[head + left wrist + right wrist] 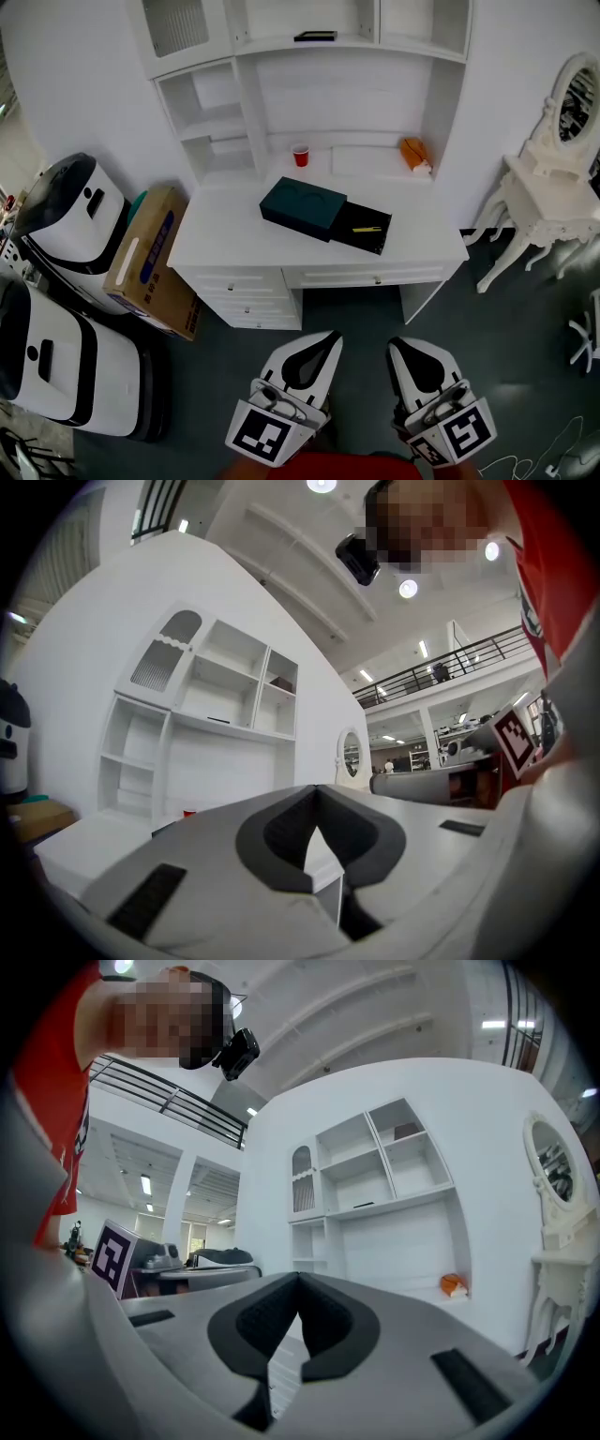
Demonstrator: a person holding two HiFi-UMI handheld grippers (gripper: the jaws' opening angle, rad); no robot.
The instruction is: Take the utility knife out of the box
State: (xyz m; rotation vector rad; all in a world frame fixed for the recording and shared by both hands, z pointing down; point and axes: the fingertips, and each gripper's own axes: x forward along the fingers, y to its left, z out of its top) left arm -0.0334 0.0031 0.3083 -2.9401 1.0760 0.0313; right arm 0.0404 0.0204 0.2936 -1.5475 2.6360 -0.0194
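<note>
While the left gripper [323, 342] and right gripper [398, 347] hold jaws together, empty, we note the utility knife [367, 229] in the slid-open box [302, 207] on the desk [225, 244].

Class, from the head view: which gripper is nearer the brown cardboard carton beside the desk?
Left. The left gripper sits below and to the right of the cardboard carton; the right gripper lies farther right, beyond the left one.
</note>
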